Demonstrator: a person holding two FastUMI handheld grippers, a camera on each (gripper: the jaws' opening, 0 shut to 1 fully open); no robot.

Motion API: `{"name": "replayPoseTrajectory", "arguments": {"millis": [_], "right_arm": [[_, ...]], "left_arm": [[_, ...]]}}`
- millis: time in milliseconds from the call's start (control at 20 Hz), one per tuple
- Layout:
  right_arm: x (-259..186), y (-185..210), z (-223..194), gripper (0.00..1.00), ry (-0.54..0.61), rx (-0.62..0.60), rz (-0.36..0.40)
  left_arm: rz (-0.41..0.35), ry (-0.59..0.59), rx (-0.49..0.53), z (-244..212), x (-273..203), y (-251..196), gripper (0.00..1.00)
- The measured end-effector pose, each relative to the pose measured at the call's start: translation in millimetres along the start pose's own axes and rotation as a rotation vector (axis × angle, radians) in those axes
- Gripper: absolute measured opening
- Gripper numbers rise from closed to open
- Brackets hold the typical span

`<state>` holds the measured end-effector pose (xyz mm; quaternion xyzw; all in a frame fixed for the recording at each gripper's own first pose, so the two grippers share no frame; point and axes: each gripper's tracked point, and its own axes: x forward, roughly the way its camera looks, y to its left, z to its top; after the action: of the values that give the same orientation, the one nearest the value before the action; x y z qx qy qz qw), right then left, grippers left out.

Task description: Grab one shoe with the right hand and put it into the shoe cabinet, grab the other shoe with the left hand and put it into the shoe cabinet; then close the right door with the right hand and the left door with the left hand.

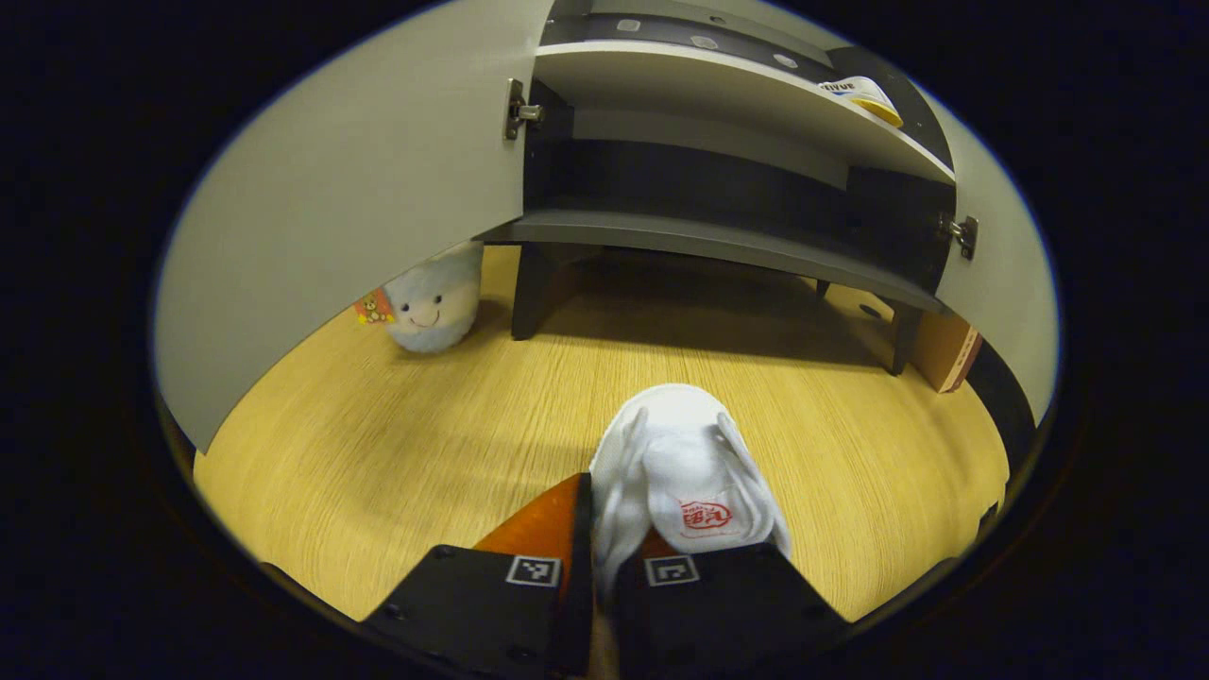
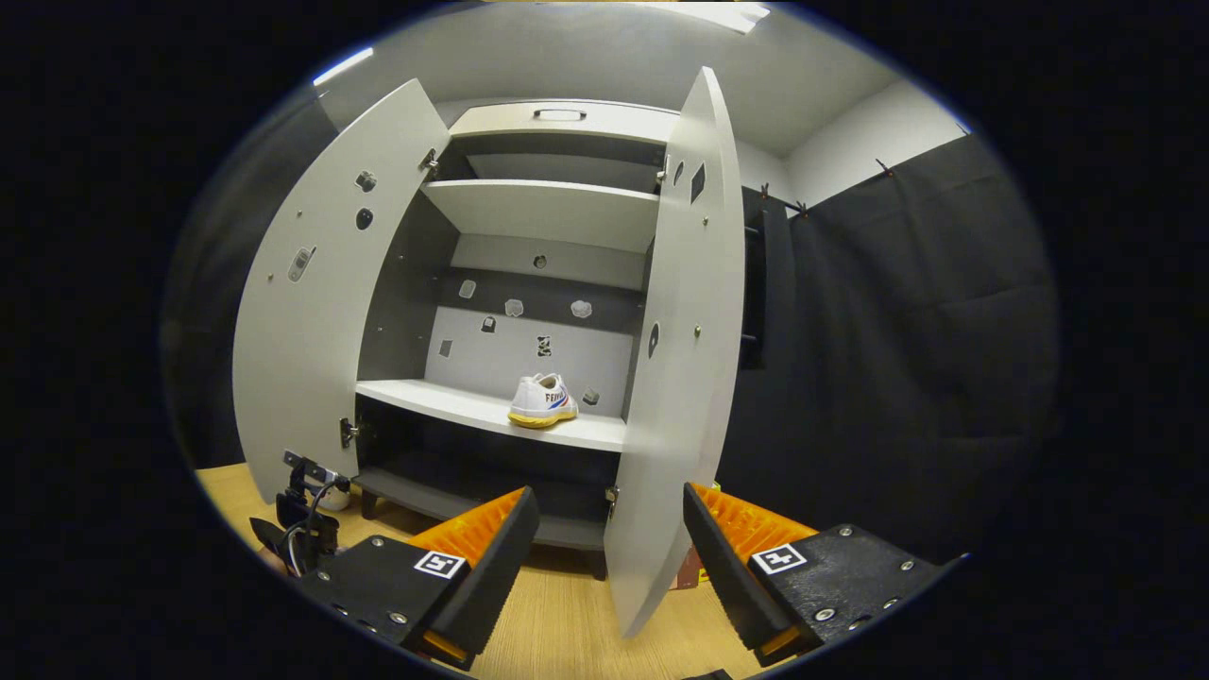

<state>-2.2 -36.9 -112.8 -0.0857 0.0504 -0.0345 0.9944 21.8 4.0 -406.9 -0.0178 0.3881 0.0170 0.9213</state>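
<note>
**Now the second shoe is gripped, the first one is on the shelf**

Largest in both views is the tall grey shoe cabinet (image 2: 548, 283), with both doors wide open: the left grey door (image 2: 312, 302) and the right grey door (image 2: 685, 349), which the right gripper view sees almost edge-on. It stands on short dark legs on the light wooden floor (image 1: 397, 444).

On the middle white shelf (image 2: 491, 408) one white sneaker with a yellow sole (image 2: 542, 401) is already placed, toward the right side.

The other white sneaker (image 1: 682, 472) is low over the floor, in front of the cabinet. The left gripper (image 1: 604, 557) has its fingers closed narrow on the heel part of this shoe, toe pointing to the cabinet.

The right gripper (image 2: 604, 529) is spread wide and holds nothing; the right door's edge is between its fingers, farther off.

A small pale plush toy with a smiling face (image 1: 433, 302) sits on the floor under the left door.

My judgement of the risks: the grip is only at the heel, so the shoe may tilt or slip when lifted. The toe may also strike the shelf edge, or push the first sneaker.
</note>
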Motion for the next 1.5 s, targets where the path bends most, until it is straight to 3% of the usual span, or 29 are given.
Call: {"name": "replayPoseTrajectory", "arguments": {"millis": [150, 350, 500, 850, 1050, 1150, 1300, 1500], "right_arm": [[0.7, 7.4, 1.4, 0.94, -0.011, 0.001, 0.020], [2.5, 12.9, 2.5, 0.94, -0.020, 0.013, 0.033], [6.6, 15.3, 1.8, 0.94, -0.024, 0.021, 0.032], [10.3, 12.4, 0.4, 0.94, -0.026, 0.034, 0.022], [7.1, 11.6, 2.0, 0.94, -0.026, 0.072, 0.022], [5.2, 10.3, 2.8, 0.94, -0.028, 0.070, 0.009], [5.5, 6.1, 3.4, 0.94, -0.026, 0.067, -0.005], [1.7, -2.7, 3.4, 0.94, -0.021, 0.075, -0.037]], "left_arm": [[-0.007, -0.016, -0.048, 7.2, -11.9, 0.2, 0.09], [0.037, -0.162, 0.029, 67.8, -66.8, 2.5, 0.09], [0.041, -0.320, 0.022, 152.9, -107.6, -9.0, 0.08], [-0.090, -0.558, 0.000, 370.7, -156.4, -39.9, 0.08], [-0.085, -0.551, 0.021, 459.7, -114.8, -60.7, 0.08], [-0.083, -0.489, 0.018, 487.2, -76.9, -70.8, 0.08], [-0.084, -0.357, -0.005, 500.0, -3.9, -82.9, 0.09], [-0.006, -0.235, 0.052, 484.2, 62.8, -82.9, 0.08]]}}
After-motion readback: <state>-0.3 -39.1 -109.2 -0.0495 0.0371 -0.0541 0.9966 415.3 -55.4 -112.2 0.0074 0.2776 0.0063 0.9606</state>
